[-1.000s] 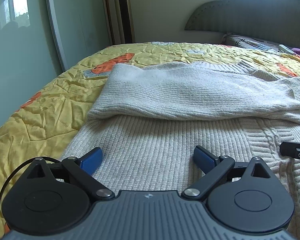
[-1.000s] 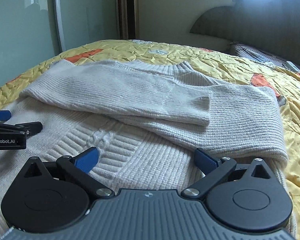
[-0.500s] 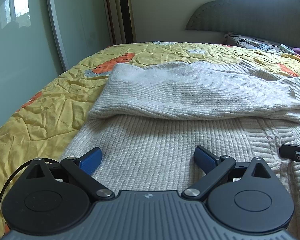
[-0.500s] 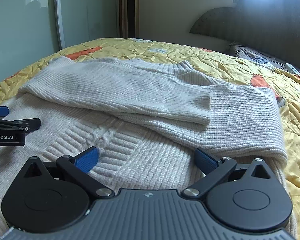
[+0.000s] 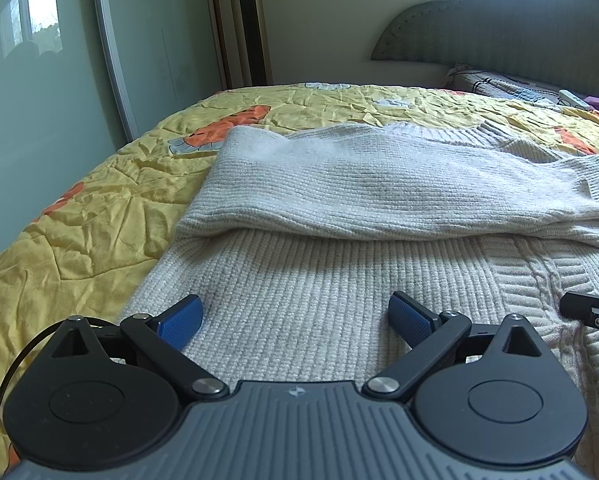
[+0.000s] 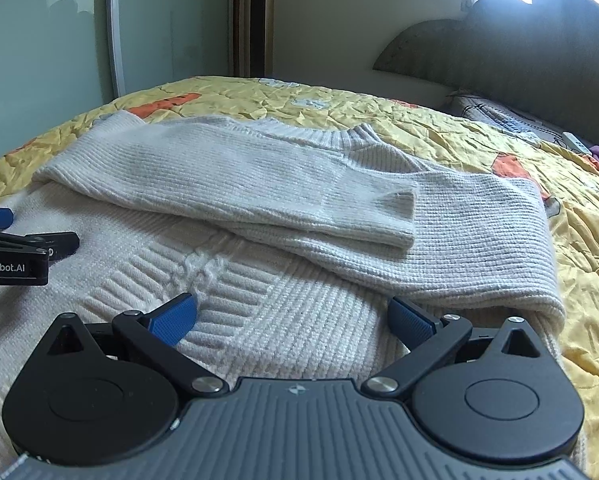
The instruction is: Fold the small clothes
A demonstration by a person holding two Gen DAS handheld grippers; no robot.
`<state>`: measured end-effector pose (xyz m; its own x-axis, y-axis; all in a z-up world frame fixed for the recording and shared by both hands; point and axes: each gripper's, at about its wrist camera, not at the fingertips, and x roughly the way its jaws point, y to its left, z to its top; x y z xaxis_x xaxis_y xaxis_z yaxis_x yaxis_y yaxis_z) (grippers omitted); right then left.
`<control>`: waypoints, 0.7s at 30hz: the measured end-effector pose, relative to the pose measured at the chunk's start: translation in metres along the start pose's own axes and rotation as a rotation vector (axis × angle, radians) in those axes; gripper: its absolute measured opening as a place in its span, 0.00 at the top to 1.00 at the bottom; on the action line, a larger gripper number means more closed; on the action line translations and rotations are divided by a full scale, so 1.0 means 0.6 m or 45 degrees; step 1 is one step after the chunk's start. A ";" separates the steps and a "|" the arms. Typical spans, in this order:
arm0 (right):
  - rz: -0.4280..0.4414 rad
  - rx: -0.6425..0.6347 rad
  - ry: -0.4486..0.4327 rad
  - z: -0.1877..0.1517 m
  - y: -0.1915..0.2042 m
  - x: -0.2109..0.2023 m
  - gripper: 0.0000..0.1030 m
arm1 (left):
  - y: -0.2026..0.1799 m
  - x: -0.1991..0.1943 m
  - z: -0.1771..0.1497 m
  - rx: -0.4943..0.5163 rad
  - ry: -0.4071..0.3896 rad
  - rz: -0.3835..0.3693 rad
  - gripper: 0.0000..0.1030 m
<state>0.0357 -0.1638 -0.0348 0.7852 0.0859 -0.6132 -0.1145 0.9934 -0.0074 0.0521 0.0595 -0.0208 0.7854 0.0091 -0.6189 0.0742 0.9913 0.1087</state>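
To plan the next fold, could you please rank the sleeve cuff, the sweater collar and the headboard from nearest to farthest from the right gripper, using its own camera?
1. Sleeve cuff, just ahead, slightly right.
2. Sweater collar, beyond, centre.
3. Headboard, far right.

Your right gripper [image 6: 293,320] sits slightly lower and nearer sweater's [image 6: 283,216] folded sleeves than second ago; sleeve edge now meets its right pad. Your left gripper [image 5: 295,320] barely shifts; jaw spread same on both.

Bed's got a yellow quilt [image 5: 99,216], grey headboard [image 5: 511,32] far right, tall gold fan [image 5: 248,24] by the far wall, glass door [image 5: 39,80] left.
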 end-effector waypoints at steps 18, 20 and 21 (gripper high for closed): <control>-0.039 0.017 -0.005 -0.011 0.004 -0.013 0.00 | 0.001 0.000 -0.001 0.000 0.000 0.000 0.03; -0.041 0.018 -0.006 -0.012 0.005 -0.014 0.00 | 0.001 0.000 -0.001 -0.001 0.000 -0.001 0.03; -0.041 0.019 -0.006 -0.012 0.005 -0.014 0.00 | 0.001 0.000 -0.001 0.000 0.000 0.000 0.03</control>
<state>0.0242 -0.1624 -0.0353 0.7911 0.0538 -0.6094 -0.0799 0.9967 -0.0156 0.0519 0.0600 -0.0211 0.7853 0.0089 -0.6190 0.0742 0.9913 0.1084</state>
